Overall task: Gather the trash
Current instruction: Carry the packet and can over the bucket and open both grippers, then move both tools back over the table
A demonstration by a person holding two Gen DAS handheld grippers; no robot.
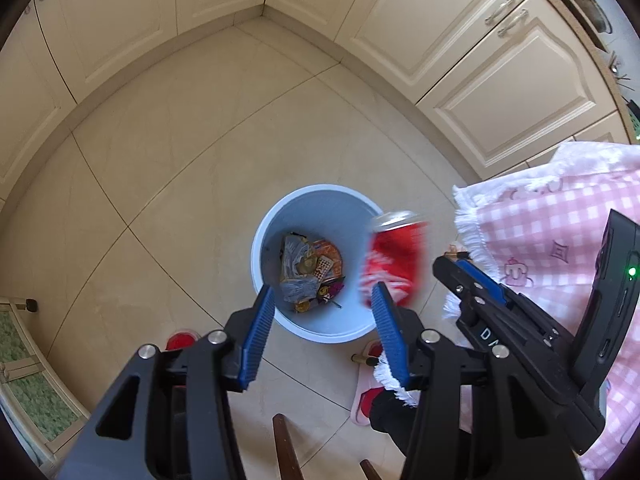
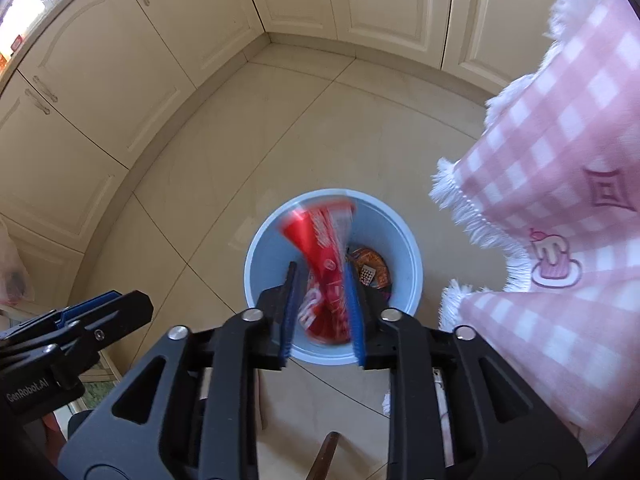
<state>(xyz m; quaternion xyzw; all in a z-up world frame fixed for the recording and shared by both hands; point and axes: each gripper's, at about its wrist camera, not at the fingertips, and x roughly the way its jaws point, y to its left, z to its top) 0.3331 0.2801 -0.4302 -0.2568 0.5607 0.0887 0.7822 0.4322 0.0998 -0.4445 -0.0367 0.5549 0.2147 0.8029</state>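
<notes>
Right gripper (image 2: pixel 322 312): fingers part open, the blurred red can (image 2: pixel 326 264) between the blue pads — whether the pads touch it cannot be told.
Left gripper (image 1: pixel 322 328): jaws wide, nothing between them, hanging above the bin.
Red can: in mid-air over the blue bin's (image 1: pixel 268 216) rim, seen from the left wrist at (image 1: pixel 394 256).
Bin: on the tiled floor (image 1: pixel 180 168) — wrappers (image 1: pixel 310 268) lie inside.
Beside: pink checked cloth (image 2: pixel 560 184), to the right.
</notes>
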